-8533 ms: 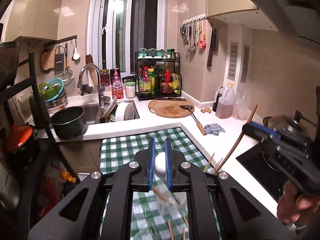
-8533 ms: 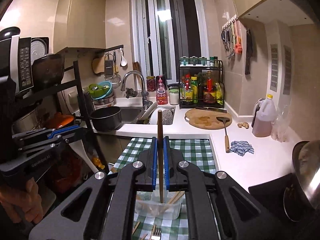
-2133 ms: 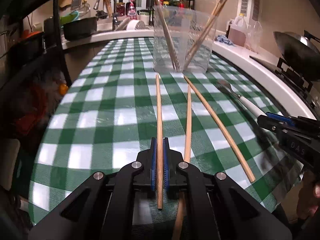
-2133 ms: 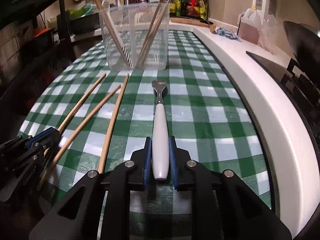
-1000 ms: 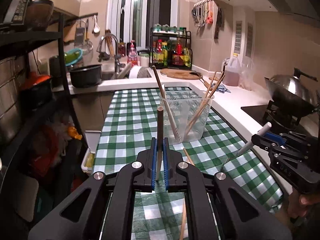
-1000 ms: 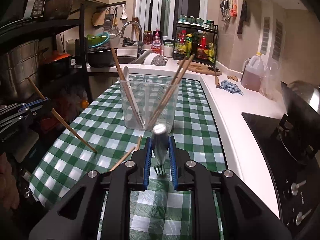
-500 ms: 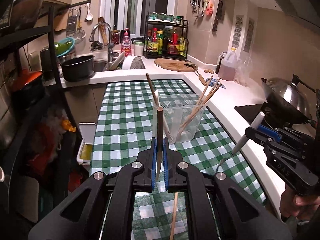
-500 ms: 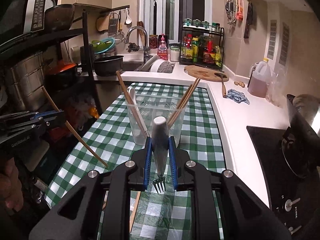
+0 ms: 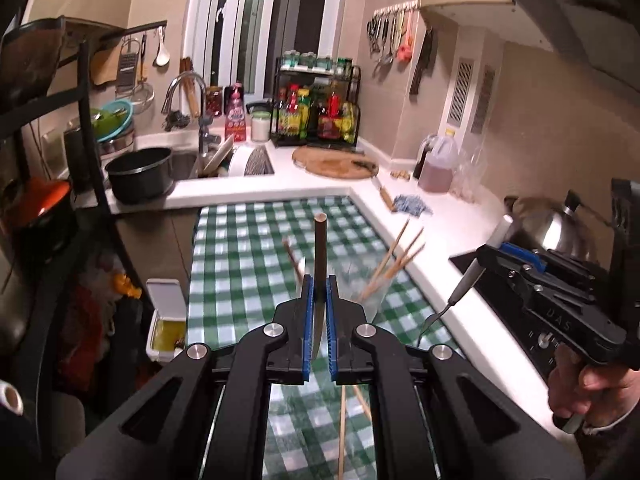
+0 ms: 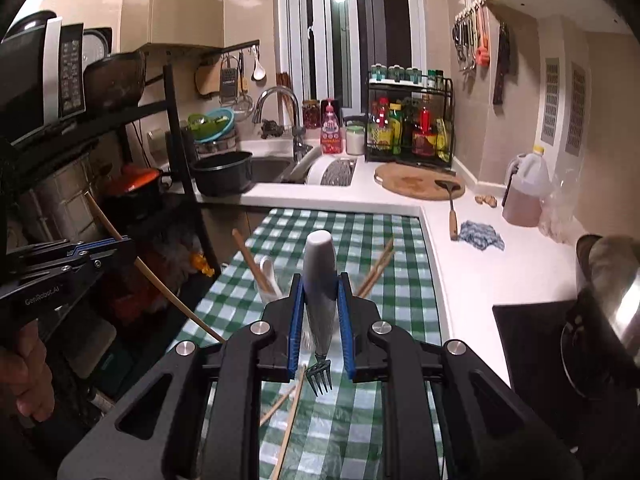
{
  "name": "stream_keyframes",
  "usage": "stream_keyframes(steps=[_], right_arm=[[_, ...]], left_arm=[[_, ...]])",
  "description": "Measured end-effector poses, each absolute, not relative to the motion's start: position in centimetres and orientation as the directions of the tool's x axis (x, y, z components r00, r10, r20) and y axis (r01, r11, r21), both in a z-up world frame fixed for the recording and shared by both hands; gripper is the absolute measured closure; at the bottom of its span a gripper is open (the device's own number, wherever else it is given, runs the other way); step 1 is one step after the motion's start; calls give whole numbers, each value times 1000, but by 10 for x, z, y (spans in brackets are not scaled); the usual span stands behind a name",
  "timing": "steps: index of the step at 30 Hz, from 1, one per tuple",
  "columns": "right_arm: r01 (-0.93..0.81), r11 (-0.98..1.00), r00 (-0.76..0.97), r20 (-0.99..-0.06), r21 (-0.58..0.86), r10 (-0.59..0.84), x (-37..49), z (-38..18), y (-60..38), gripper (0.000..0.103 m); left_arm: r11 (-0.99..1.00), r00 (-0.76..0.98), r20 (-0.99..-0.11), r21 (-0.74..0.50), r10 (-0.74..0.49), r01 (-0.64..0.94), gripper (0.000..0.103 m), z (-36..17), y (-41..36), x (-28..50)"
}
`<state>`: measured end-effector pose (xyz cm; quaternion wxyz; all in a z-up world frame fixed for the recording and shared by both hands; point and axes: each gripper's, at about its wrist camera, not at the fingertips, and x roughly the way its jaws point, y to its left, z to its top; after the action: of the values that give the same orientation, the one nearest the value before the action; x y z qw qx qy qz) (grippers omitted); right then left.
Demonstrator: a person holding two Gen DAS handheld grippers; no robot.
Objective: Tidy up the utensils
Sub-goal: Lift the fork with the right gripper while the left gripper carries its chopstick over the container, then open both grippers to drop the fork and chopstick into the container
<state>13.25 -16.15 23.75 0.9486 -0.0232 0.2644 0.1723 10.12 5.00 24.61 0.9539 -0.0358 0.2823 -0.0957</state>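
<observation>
My left gripper (image 9: 318, 284) is shut on a wooden chopstick (image 9: 320, 256), held upright above the green checked tablecloth (image 9: 248, 256). My right gripper (image 10: 319, 284) is shut on a white-handled fork (image 10: 319, 280), tines down. A clear plastic holder (image 9: 372, 292) with several chopsticks stands on the cloth just below and ahead of both grippers; it also shows in the right wrist view (image 10: 276, 280) with a white spoon in it. Two loose chopsticks (image 9: 342, 432) lie on the cloth under the grippers. Each gripper shows in the other's view, the right (image 9: 496, 256) and the left (image 10: 100, 248).
A white counter (image 10: 472, 264) runs along the right with a blue rag (image 10: 480, 236), an oil jug (image 10: 524, 192) and a cutting board (image 10: 420, 184). A wok (image 9: 552, 224) sits on the stove at right. A black shelf rack (image 10: 120, 184) stands left. Sink and pot at the back.
Both grippers have risen from the cloth with the chopstick and the fork, and now hang higher, closer over the holder.
</observation>
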Motion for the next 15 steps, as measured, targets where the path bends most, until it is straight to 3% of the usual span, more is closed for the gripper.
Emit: stream_keyframes(steps=[9,15], right_arm=[[-329,941,844,-420,86,333,177,279,-155,86],[-306,943,840,-429,134,333,221,263,-148,86]], left_arm=[[966,863,-440,-177,-250,190,97,288,54,140],[962,849,-460,-201,-259,184,97,265,48,178]])
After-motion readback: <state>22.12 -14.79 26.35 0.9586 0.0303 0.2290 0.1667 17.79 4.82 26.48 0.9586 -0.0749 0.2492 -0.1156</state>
